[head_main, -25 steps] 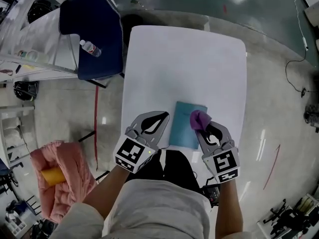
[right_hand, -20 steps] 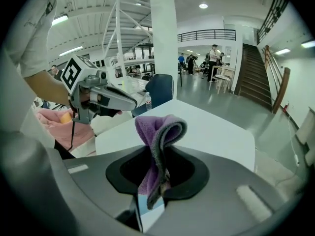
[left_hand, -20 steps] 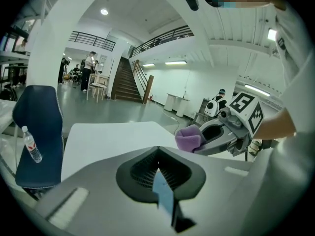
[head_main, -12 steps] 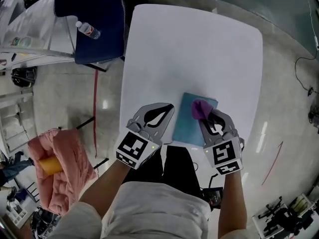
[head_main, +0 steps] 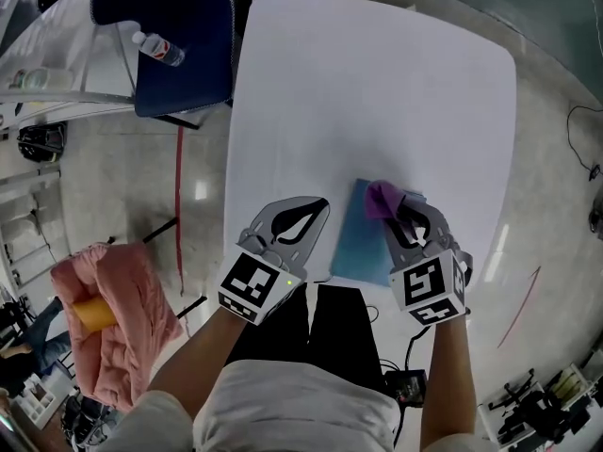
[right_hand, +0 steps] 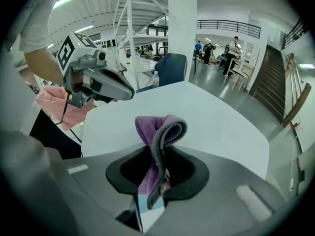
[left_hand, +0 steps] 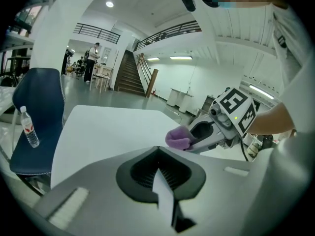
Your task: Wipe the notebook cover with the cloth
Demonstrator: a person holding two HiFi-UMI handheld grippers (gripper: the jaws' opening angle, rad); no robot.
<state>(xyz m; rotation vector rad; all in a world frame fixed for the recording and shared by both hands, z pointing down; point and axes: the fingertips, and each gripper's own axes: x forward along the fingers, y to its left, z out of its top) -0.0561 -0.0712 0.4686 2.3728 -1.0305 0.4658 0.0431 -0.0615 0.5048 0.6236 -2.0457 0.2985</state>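
No words, brands or numbers can be read. Only black-and-white square patterns are borne, behind the fingers, by the marker cube [head_main: 252, 288] of the left gripper [head_main: 313, 215] and the marker cube [head_main: 427, 288] of the right gripper [head_main: 396, 217]. A red-and-white label is seen on a bottle [head_main: 158, 49] far beyond the left fingers, too small to be read.

A white rectangular table with rounded corners [head_main: 377, 92] stood on a glossy grey concrete floor [head_main: 556, 158]. A thin light-blue rectangular notebook [head_main: 353, 243] lay flat and closed on the table top. It sat near the edge closest to the person, right of the middle, with its long sides running slightly askew to the table's. A dark-blue chair [head_main: 179, 45] stood on the floor just beside the table's far left corner.
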